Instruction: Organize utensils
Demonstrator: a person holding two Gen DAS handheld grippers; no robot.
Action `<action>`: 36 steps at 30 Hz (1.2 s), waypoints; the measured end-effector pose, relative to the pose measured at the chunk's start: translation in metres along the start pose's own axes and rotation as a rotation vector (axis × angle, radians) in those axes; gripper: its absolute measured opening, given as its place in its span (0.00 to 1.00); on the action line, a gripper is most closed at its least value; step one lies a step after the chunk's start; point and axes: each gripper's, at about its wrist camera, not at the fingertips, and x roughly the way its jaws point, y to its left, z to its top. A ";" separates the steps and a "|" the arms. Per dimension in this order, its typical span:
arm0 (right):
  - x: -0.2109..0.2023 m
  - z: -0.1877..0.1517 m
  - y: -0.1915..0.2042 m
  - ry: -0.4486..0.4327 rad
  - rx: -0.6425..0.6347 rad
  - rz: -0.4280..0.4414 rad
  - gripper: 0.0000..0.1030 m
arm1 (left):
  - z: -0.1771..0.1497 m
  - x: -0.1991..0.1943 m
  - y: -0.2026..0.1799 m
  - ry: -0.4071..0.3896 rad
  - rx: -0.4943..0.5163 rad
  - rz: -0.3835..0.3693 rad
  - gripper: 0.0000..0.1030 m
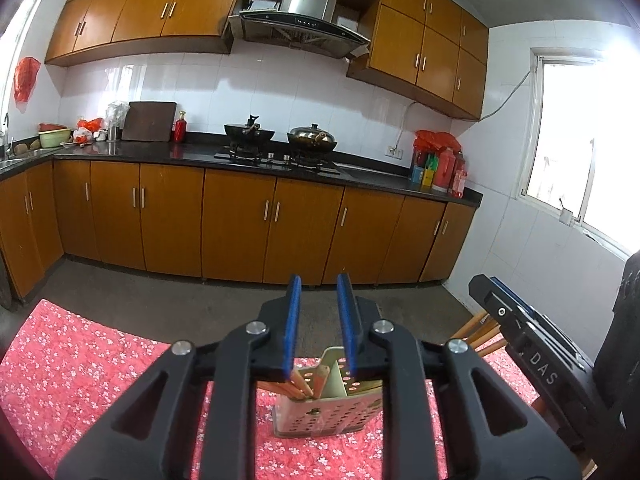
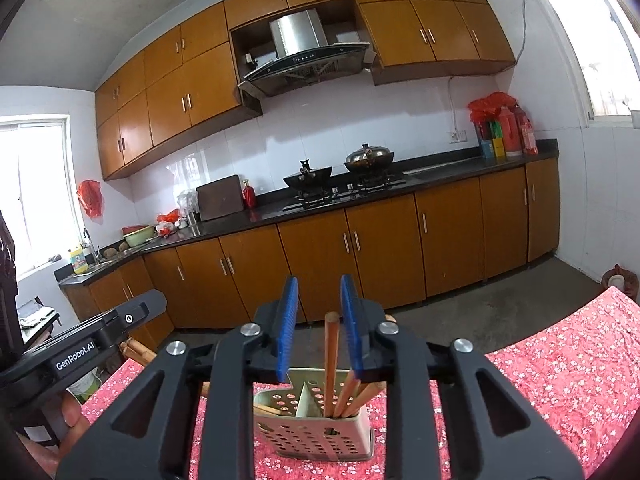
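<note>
Setting: a kitchen, with a tabletop (image 2: 580, 360) under a red flowered cloth in the foreground
Holder: a perforated metal utensil holder (image 2: 316, 436) stands upright on the tabletop, split by a divider into compartments
Chopsticks: several wooden chopsticks (image 2: 331, 364) stand in the holder's right compartment as the right wrist view shows it; one is near upright, the others lean to the right
Left compartment: a pale stick end (image 2: 266, 410) lies low in it; what it is cannot be told
Left tongs: the left tongs (image 1: 320, 320) hang above and behind the holder (image 1: 328, 416), blue pads parted, nothing between them
Right tongs: the right tongs (image 2: 318, 328) are parted too; the upright chopstick rises in the gap between the pads, touching neither as far as can be seen, so they are released
Relation of tongs: each pair shows at the edge of the other's view, side by side, near each other
Handling of chopsticks: judged light, stiff, thin and smooth, so likely to roll or pivot in a loose pinch; best held on the upper shaft, squarely across the pads
Handling of holder: thin sheet metal, probably light enough to tip or slide on the cloth if a stick is dragged sideways
Step in hand: looks like settling chopsticks into the holder
Risk: closing off-centre could lever the stick against the rim and tilt the holder
</note>
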 end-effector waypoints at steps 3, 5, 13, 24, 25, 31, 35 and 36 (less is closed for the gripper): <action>-0.009 0.004 0.002 -0.014 -0.008 0.002 0.31 | 0.003 -0.007 0.002 -0.009 -0.003 0.006 0.24; -0.017 0.007 0.001 -0.024 -0.012 -0.001 0.37 | 0.003 -0.016 0.005 -0.016 -0.008 0.011 0.31; -0.070 0.008 -0.002 -0.041 -0.044 -0.007 0.94 | -0.017 -0.075 0.017 -0.053 0.051 0.089 0.57; -0.133 -0.040 0.020 -0.006 -0.147 -0.109 0.98 | -0.083 -0.171 0.016 -0.156 0.135 0.250 0.96; -0.137 -0.048 0.022 0.005 -0.145 -0.116 0.98 | -0.088 -0.175 0.015 -0.154 0.137 0.257 0.96; -0.157 -0.075 0.024 0.030 -0.154 -0.128 0.98 | -0.123 -0.193 0.012 -0.117 0.136 0.273 0.96; -0.165 -0.092 0.027 0.043 -0.183 -0.137 0.98 | -0.143 -0.198 0.007 -0.100 0.161 0.290 0.96; -0.167 -0.097 0.028 0.045 -0.194 -0.141 0.98 | -0.147 -0.198 0.005 -0.099 0.173 0.296 0.96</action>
